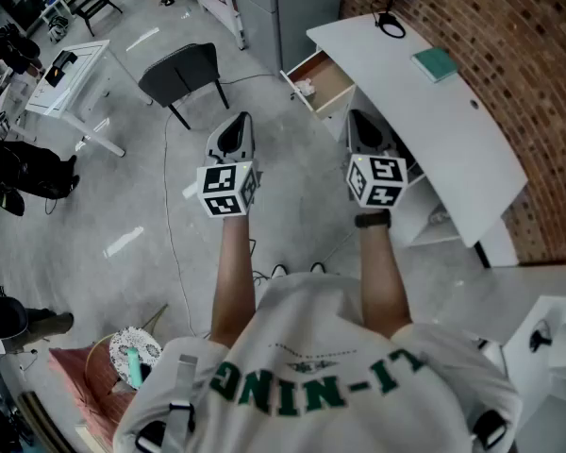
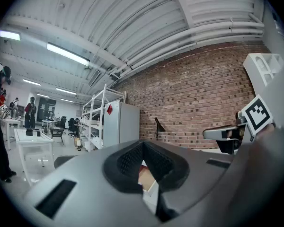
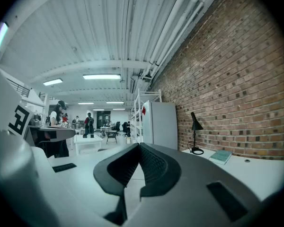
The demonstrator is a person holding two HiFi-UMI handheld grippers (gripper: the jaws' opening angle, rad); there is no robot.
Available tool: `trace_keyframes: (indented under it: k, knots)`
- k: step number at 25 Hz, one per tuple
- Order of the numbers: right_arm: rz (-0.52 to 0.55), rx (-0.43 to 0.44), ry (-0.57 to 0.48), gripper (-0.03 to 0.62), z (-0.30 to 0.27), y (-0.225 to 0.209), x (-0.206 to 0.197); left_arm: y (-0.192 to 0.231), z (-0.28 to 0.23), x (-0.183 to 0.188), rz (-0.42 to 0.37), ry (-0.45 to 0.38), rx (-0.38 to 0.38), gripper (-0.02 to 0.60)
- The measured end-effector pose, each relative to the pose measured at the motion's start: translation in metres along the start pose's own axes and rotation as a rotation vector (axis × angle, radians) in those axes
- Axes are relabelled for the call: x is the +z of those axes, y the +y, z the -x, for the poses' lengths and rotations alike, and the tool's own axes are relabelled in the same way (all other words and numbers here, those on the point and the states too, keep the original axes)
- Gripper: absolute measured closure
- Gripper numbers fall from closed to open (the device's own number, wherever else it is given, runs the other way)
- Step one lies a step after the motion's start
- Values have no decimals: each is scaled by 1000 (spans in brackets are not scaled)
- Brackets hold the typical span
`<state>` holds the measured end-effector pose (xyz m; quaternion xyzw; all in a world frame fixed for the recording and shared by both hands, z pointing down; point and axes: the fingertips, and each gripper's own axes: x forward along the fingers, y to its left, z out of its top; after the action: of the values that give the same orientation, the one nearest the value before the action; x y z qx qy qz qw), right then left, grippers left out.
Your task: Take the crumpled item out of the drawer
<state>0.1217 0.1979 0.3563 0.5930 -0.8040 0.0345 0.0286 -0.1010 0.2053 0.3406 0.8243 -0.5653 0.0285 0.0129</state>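
The crumpled item (image 1: 305, 88), small and white, lies in the open drawer (image 1: 332, 77), close behind the drawer's front panel. The drawer has a wood-coloured bottom and stands pulled out from the far left end of the curved white bench (image 1: 472, 149).

Both tools are held level on the near side of the drawer and touch neither it nor the item. The left tool (image 1: 236, 123) is to the drawer's left over the floor, and the right tool (image 1: 357, 119) is close to the bench edge. In the left gripper view the left tool (image 2: 142, 144) has its tips together with nothing clamped. The right tool (image 3: 138, 147) is likewise closed and empty.

On the bench top stand a black lamp (image 1: 391, 22) and a teal book (image 1: 435, 62), against the brick wall (image 1: 491, 26). A black chair (image 1: 181, 72) stands on the floor further left.
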Motion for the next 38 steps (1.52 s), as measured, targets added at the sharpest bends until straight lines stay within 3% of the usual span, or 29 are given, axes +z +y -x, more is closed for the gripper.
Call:
trace_keyframes:
  k: [9,20,32,38]
  knots:
    - [10,39,9,589,5,-6,-1,-13,-2,-6,3,15,10,584]
    - [-11,66,10,589,12,-49,-9,-47,-17,-11,-24,32,25,584]
    - [-44,78,27,589,-8,-62,-31,-78,-57,-14,-49,32,-42,584]
    - [-30,85,45,589,-47,-64,-38,-65,-100,-19,-51,20,-68,584]
